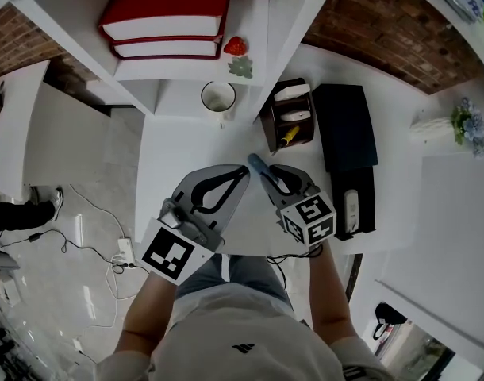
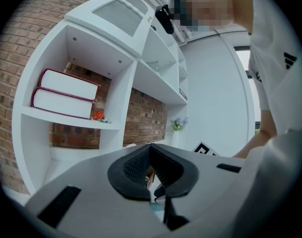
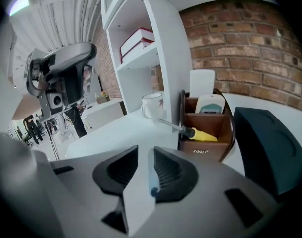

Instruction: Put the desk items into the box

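My brown wooden box holds a yellow-handled screwdriver; the slim blue pen sits between the right gripper's narrowly parted jaws; the left gripper's are closed.

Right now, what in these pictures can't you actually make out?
- Blue item between the right gripper's jaws: too slim to identify; the head view shows only its tip.
- Most of the desk: left gripper view, hidden behind the left gripper's own body.
- Black box: right gripper view, cut off by the edge.
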The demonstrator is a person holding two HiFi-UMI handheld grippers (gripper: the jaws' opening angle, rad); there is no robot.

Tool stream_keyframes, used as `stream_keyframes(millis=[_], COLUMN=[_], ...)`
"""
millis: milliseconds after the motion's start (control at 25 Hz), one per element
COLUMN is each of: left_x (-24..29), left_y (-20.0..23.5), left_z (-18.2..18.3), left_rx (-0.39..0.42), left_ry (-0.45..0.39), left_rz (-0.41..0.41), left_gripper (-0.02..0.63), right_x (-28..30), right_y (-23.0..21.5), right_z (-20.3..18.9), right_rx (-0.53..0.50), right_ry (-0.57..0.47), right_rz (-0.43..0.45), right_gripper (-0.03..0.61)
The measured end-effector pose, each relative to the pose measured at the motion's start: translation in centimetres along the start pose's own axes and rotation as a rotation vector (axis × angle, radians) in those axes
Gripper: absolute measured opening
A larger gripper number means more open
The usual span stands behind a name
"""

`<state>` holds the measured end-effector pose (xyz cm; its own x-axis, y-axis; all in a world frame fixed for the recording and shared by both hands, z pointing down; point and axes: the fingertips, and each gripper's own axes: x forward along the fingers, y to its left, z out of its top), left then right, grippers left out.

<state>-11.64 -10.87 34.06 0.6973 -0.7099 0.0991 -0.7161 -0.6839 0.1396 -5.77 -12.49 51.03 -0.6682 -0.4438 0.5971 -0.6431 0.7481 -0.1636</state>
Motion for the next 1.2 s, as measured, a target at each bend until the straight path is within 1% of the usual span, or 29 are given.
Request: stream_keyframes(millis=[520,800,1040,1200], left_x=[-0.1,-0.2,-0.1,0.0], left_y=[1.2,1.6,1.7,1.5], left_z=[-1.1,-1.3,-1.4,-1.3], left_rx=[-0.015,-0.018,-0.017,-0.012], left_ry=[0.025,0.025,0.03,0.029], left_rz=[0.012,0.013,0.007,0.001], left_gripper=[0.011,0.011,0.011,0.011], right_x=[2.3,3.1,3.8,3.7], right_y=[-1.8,-1.8,-1.2,-1.0], right_z=[-4.0,-4.4,-4.7,-4.6], right_rx=[0.02,0.045,0.022,-0.017], right_ry=[0.118,0.126,0.152,0.163], right_rz=[-0.026,-0.013,-0.002,-0.016], right_gripper=[0.109,0.117,0.117,0.107])
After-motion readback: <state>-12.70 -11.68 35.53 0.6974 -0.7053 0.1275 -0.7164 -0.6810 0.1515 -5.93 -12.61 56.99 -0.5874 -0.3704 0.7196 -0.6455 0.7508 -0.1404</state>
